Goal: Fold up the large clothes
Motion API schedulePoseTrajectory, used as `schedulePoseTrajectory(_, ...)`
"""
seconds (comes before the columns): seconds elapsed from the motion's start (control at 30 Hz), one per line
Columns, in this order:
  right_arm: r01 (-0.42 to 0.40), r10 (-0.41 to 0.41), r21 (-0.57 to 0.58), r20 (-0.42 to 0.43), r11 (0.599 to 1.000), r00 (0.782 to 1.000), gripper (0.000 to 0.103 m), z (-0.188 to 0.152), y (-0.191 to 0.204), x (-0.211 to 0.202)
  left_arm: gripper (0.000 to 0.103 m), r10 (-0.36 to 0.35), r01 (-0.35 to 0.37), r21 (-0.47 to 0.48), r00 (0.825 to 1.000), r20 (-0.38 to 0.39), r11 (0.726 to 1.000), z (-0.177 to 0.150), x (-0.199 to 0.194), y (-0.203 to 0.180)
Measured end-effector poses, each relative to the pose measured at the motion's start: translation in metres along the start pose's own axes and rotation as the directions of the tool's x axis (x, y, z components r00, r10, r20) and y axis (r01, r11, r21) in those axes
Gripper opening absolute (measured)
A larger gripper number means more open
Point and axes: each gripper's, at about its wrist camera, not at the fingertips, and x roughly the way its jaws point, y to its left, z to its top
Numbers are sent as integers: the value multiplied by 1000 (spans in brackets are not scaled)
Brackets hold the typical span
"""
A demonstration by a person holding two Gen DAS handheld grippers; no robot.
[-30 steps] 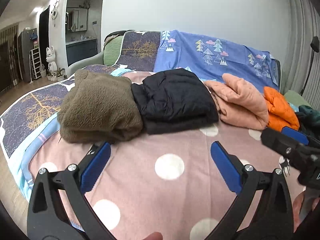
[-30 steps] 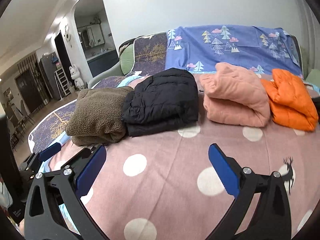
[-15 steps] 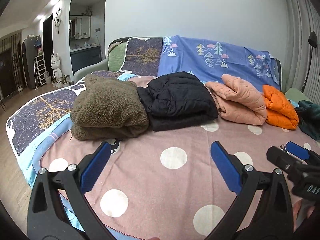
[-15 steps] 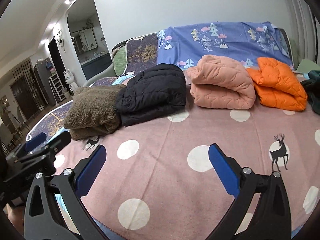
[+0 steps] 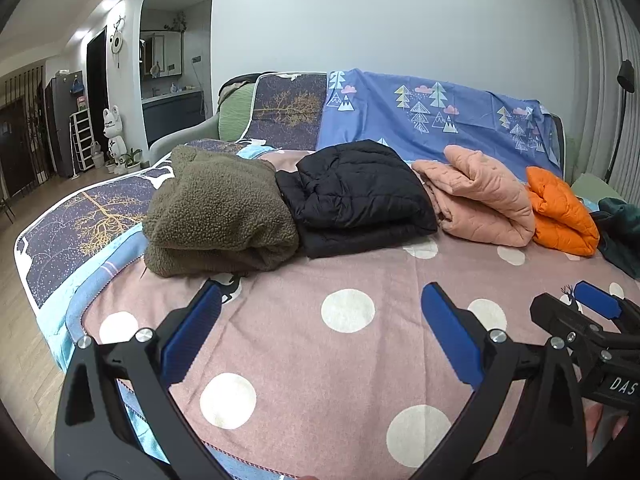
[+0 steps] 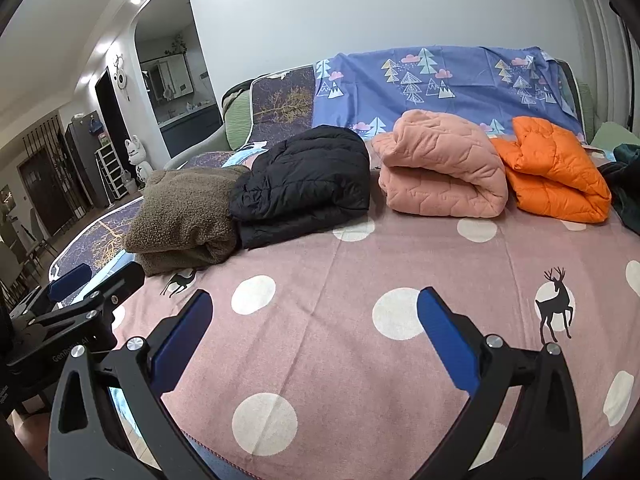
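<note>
Several folded garments lie in a row at the back of the pink polka-dot blanket (image 5: 360, 360): a brown fleece (image 5: 216, 216), a black puffer jacket (image 5: 352, 196), a peach quilted jacket (image 5: 480, 196) and an orange puffer jacket (image 5: 560, 212). They also show in the right wrist view: brown fleece (image 6: 184, 220), black jacket (image 6: 304, 184), peach jacket (image 6: 440, 172), orange jacket (image 6: 556, 172). My left gripper (image 5: 320, 332) is open and empty above the blanket's front. My right gripper (image 6: 312, 336) is open and empty beside it.
A dark teal garment (image 5: 620, 232) lies crumpled at the far right. A blue tree-print sheet (image 5: 432, 116) covers the sofa back. The bed's left edge (image 5: 60, 264) drops to a wooden floor, with shelves and a figurine (image 5: 112, 132) beyond.
Both grippers have pulled back from the folded clothes toward the front of the blanket and risen a little. The clothes have not moved. Both stay open.
</note>
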Motion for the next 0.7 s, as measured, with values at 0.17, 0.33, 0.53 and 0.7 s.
schedulePoseTrajectory(0.17,-9,9,6,0,1000,1000,102,-1,-1,0,101,-3,3,2,1000,1,1000,1,0,0)
schedulePoseTrajectory(0.33,-9,9,5,1,1000,1000,102,-1,-1,-1,101,0,0,3,1000,3,1000,0,0,-1)
schedulePoseTrajectory(0.53,-10,10,6,10,1000,1000,102,-3,-3,-2,101,-4,4,2,1000,6,1000,-1,-2,-2)
schedulePoseTrajectory(0.7,-15,15,3,9,1000,1000,102,-2,-2,-3,101,-4,4,2,1000,6,1000,-2,-3,-3)
